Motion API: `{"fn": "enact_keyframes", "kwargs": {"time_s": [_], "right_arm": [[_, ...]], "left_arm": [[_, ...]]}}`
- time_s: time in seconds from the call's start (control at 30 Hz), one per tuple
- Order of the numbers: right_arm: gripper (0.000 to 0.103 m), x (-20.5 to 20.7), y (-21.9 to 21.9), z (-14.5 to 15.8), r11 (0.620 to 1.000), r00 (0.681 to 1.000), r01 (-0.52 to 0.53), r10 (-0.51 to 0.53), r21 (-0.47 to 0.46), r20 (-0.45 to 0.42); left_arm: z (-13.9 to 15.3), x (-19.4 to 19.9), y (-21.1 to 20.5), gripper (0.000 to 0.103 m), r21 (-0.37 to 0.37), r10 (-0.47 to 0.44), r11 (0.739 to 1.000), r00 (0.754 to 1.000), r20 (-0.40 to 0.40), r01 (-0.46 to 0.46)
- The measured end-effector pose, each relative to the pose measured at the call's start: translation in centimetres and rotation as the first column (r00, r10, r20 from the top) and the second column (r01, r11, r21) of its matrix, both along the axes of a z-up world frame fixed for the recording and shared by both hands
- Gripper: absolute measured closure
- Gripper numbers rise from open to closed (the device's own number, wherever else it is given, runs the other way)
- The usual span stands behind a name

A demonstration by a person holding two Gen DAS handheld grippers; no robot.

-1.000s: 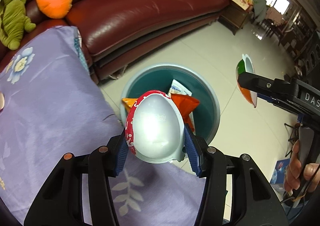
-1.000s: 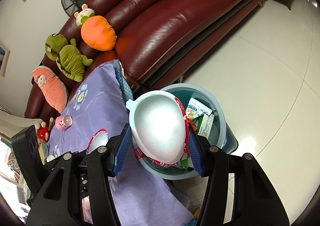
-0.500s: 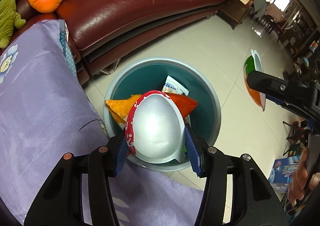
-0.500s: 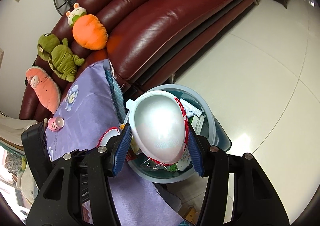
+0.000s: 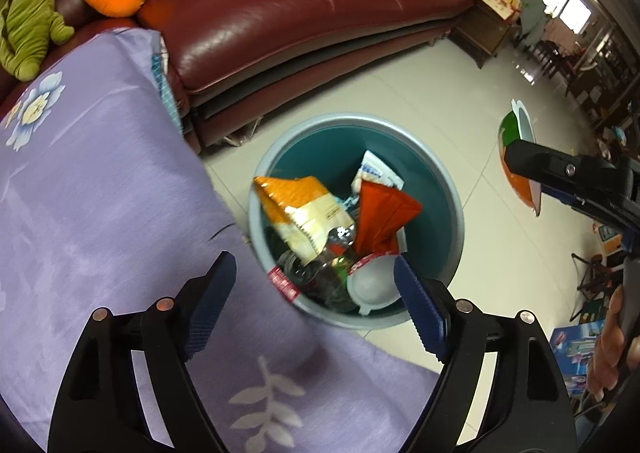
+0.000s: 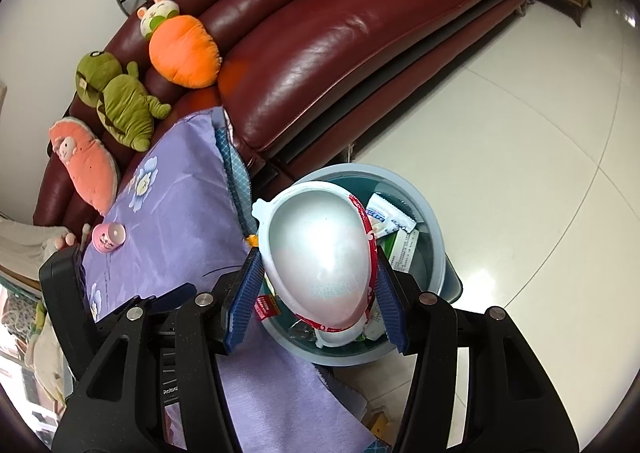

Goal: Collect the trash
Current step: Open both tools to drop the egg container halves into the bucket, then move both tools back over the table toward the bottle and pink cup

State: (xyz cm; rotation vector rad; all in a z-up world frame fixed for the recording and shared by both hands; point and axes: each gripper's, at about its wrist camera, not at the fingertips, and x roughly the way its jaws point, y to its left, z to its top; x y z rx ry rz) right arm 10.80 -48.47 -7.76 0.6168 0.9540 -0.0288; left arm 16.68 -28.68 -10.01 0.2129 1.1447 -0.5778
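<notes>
My left gripper [image 5: 316, 301] hangs over the near rim of the teal trash bin [image 5: 452, 189], its jaws opening with nothing between them. A white egg-shaped half shell with a red edge [image 5: 374, 285] lies in the bin on snack wrappers and a plastic bottle. My right gripper [image 6: 320, 287] is shut on a second white half shell [image 6: 320, 253], held above the bin [image 6: 436, 237]. In the left wrist view that shell [image 5: 516, 133] shows green and orange at the right. The dropped shell [image 6: 336, 337] peeks out below the held one.
A purple flowered cloth [image 5: 100, 213] covers the table beside the bin. A pink cup [image 6: 108, 237] lies on it. The dark red sofa [image 6: 340, 33] behind carries plush toys [image 6: 120, 101] and books. A person's hand [image 5: 612, 349] grips the right handle. Pale floor tiles [image 6: 520, 133] surround the bin.
The left jaws have spread and the shell they held has fallen into the bin. The right gripper still holds its shell above the bin.
</notes>
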Motion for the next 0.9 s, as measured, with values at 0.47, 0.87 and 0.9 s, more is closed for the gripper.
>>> {"fn": "enact_keyframes", "kwargs": {"time_s": [0.47,0.87,0.9], "right_arm": [[0.034,2.1,3.2,-0.1,0.998,0.998,-0.058,0.058,-0.016,-0.04],[0.026,1.4,3.8,0.1,0.999,0.996,-0.03,0.026,-0.036,-0.086],[0.026,1.4,3.9,0.2,0.999,0.996,-0.028,0.024,-0.039,-0.089]], "left_arm": [[-0.2,-0.5,5.5,0.018,-0.007,0.068,0.998,0.998,-0.009,-0.068],[0.0,-0.7,7.7,0.016,-0.037,0.089,0.995,0.996,-0.027,-0.09],[0.1,-0.8,7.8,0.016,-0.04,0.089,0.995,0.996,-0.026,-0.09]]}}
